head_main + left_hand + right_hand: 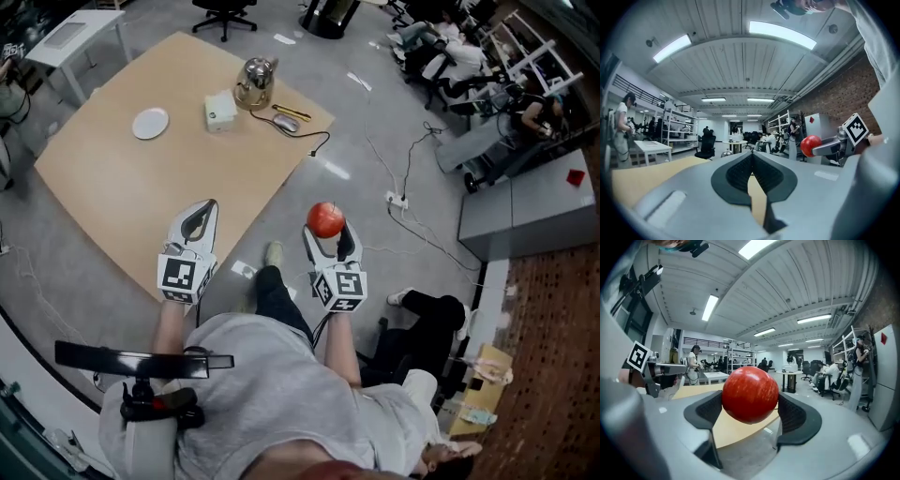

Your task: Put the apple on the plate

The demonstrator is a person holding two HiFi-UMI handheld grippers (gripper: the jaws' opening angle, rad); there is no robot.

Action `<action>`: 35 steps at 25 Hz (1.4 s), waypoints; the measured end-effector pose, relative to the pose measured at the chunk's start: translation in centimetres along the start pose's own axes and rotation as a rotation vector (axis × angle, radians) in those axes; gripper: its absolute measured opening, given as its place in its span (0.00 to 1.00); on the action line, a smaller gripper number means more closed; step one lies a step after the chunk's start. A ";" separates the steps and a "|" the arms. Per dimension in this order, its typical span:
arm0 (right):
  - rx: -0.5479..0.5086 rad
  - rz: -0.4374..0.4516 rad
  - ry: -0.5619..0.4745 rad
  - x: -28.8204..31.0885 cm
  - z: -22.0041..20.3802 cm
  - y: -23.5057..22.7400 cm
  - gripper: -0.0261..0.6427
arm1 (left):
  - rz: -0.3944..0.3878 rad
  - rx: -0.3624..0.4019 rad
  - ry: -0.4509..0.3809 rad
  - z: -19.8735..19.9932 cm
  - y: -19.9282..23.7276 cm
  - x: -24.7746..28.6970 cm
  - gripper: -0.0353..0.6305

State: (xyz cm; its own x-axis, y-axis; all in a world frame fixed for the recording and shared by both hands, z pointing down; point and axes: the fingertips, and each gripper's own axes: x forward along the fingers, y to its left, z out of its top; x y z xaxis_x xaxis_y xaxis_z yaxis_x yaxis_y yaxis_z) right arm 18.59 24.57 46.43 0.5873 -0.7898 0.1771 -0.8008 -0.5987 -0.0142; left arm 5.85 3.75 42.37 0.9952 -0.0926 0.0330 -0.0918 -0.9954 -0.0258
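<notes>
A red apple [325, 219] is clamped between the jaws of my right gripper [327, 227], held in the air off the near right edge of the wooden table [141, 187]. In the right gripper view the apple [750, 394] fills the gap between the two dark pads. The small white plate [150, 123] lies empty on the table's far left part. My left gripper [199, 220] hovers over the table's near edge with its jaws pressed together and nothing between them [751, 159]. From the left gripper view the apple [810, 146] shows at the right.
A white box [221, 112], a shiny metal kettle [254, 82], a pencil and a mouse [287, 123] with a cable sit at the table's far right. Cables and a power strip [397, 200] lie on the floor. A person's legs are below me.
</notes>
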 end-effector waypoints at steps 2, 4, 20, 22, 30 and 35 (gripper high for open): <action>-0.014 0.068 -0.005 2.0 0.7 0.8 0.60 | 0.080 -0.003 0.001 0.1 1.6 -1.1 0.08; -0.026 0.128 -0.009 4.2 1.0 2.2 0.60 | 0.151 -0.004 0.004 -0.2 3.6 -2.1 0.08; -0.053 0.434 -0.009 17.2 2.3 9.5 0.60 | 0.458 -0.034 0.050 -0.7 12.8 -4.1 0.08; -0.051 0.462 -0.003 18.0 2.9 10.0 0.60 | 0.477 -0.038 0.057 -0.2 13.2 -4.1 0.08; -0.068 0.547 0.029 24.6 1.7 11.3 0.60 | 0.550 -0.075 0.096 -2.8 16.6 -1.6 0.08; -0.082 0.596 0.044 28.0 1.3 12.1 0.60 | 0.592 -0.095 0.118 -3.7 18.3 -1.0 0.08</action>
State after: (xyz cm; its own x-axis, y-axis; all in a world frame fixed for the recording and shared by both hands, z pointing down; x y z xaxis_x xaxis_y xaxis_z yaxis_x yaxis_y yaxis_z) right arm 25.47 -4.98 49.91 0.0305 -0.9788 0.2027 -0.9980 -0.0410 -0.0480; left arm 3.09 -14.43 45.59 0.7639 -0.6273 0.1512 -0.6363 -0.7713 0.0149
